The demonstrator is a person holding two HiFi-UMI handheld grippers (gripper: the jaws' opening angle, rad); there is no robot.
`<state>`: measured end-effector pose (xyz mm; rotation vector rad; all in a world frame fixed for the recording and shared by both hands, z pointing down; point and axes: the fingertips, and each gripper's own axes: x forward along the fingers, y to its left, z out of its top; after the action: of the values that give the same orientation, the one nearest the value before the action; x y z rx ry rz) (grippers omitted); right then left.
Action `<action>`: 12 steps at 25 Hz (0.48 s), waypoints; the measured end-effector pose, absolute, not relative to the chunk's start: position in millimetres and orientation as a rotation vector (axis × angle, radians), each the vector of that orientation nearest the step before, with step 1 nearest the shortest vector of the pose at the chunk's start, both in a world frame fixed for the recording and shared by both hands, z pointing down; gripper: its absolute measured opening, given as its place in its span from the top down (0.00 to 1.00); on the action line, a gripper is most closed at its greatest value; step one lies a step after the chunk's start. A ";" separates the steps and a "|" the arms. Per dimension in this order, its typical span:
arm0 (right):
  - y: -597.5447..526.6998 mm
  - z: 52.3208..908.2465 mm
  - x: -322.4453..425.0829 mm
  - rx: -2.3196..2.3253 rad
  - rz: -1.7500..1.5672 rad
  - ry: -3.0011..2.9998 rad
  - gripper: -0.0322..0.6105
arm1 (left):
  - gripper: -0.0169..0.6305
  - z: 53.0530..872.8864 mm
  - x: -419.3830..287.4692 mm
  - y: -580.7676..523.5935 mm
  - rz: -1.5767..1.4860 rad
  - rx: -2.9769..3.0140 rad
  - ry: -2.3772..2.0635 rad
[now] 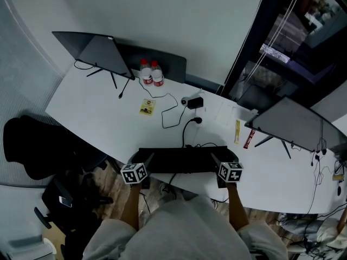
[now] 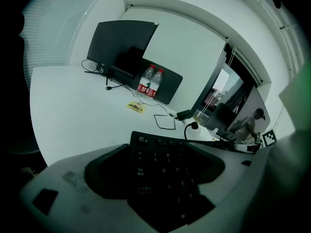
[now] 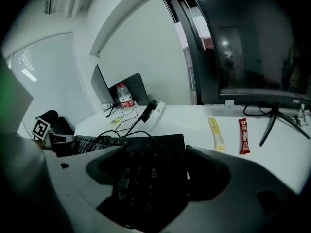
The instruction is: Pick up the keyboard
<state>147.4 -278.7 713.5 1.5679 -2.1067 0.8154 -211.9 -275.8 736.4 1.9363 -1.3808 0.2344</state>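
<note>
Together, grippers (image 1: 146, 162) (image 1: 216, 161) clasp the flat black keyboard (image 1: 184, 159).

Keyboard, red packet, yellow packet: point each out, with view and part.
keyboard (image 1: 181, 161): head view, middle of the key field.
red packet (image 3: 244, 136): right gripper view, middle of the wrapper.
yellow packet (image 3: 216, 132): right gripper view, middle of the wrapper.

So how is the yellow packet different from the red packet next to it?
The yellow packet is pale yellow; the red packet is bright red with light print. The red packet lies right beside the monitor stand; the yellow packet lies farther from it, on the keyboard's side. Both are thin stick packets lying flat on the white table, not touching.
</note>
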 end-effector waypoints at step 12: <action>-295.4 625.8 142.6 1.678 0.602 -2.250 0.37 | 0.47 650.2 -216.0 -300.7 0.099 2.105 -1.454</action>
<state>142.6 -295.4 625.8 1.6776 -2.2498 0.6018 -216.0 -300.7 650.2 2.1052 -1.4541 0.0985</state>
